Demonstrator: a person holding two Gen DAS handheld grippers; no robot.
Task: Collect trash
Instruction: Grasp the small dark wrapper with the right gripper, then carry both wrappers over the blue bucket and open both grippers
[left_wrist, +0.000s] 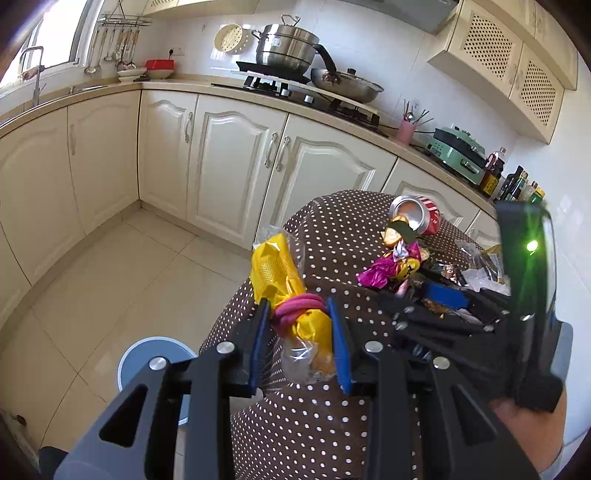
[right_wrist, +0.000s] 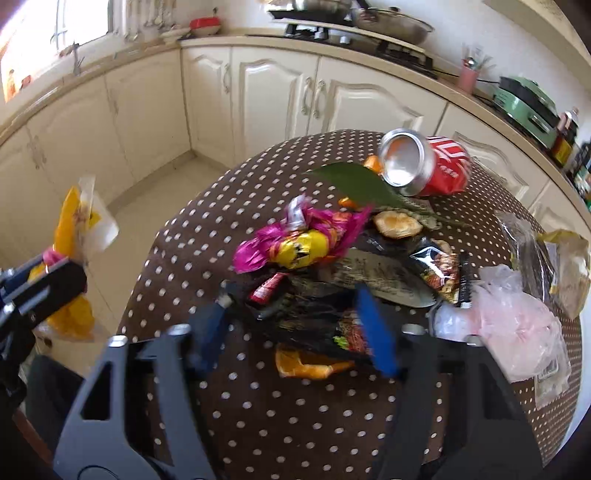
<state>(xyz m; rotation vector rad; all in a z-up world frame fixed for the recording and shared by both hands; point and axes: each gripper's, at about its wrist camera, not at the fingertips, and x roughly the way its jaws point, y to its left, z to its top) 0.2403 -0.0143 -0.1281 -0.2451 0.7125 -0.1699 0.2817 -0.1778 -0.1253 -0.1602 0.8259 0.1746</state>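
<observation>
My left gripper (left_wrist: 299, 314) is shut on a yellow snack bag (left_wrist: 280, 277) tied with a pink hair band (left_wrist: 297, 308), held above the edge of the brown dotted table (left_wrist: 332, 424). The bag also shows in the right wrist view (right_wrist: 72, 229), off the table's left side, with the left gripper (right_wrist: 40, 288) on it. My right gripper (right_wrist: 291, 306) is open, its blue pads either side of dark wrappers (right_wrist: 314, 317) in the trash pile. A pink and yellow wrapper (right_wrist: 299, 243), a crushed red can (right_wrist: 424, 162), a green leaf (right_wrist: 354, 184) and orange peel (right_wrist: 306, 365) lie around it.
A clear plastic bag (right_wrist: 517, 325) and more wrappers lie at the table's right. A blue-rimmed bin (left_wrist: 147, 362) stands on the tiled floor below the left gripper. Cream kitchen cabinets (left_wrist: 229, 162) and a counter with stove and pots line the back.
</observation>
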